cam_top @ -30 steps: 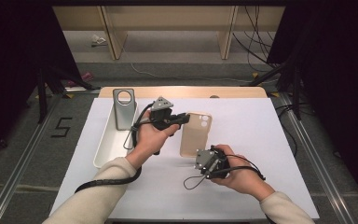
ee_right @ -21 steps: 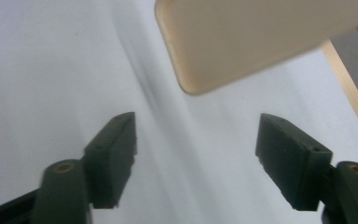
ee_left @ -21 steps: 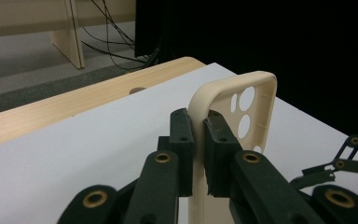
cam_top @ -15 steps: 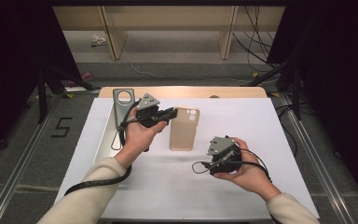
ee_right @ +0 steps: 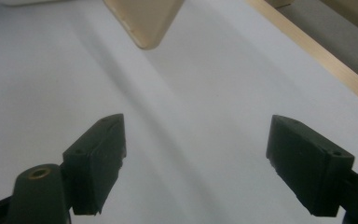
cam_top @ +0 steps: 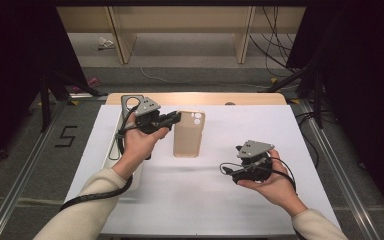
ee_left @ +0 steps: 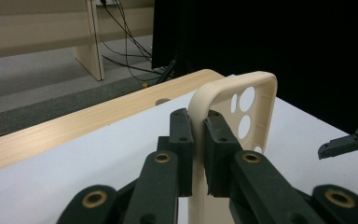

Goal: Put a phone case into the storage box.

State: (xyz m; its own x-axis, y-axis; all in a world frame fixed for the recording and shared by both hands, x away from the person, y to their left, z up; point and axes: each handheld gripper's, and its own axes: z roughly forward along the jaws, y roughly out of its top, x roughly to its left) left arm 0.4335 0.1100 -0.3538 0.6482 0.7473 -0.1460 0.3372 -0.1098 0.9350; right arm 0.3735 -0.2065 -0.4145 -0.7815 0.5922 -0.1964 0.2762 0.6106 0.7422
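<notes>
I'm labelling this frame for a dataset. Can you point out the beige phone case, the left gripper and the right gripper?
beige phone case (cam_top: 188,135): high view, middle of its back.
left gripper (ee_left: 198,140): left gripper view, between its jaw tips, clamped on the case's rim.
right gripper (ee_right: 196,158): right gripper view, gap between its open jaws.

L gripper (cam_top: 172,119) fingers clamped tight; R gripper (cam_top: 230,172) fingers just opened wide, nothing between.

The high view looks forward and down over the whole bench (cam_top: 195,200). Each gripper view sits close behind its own fingers; both share the beige phone case (ee_left: 256,107), toward twelve o'clock.
</notes>
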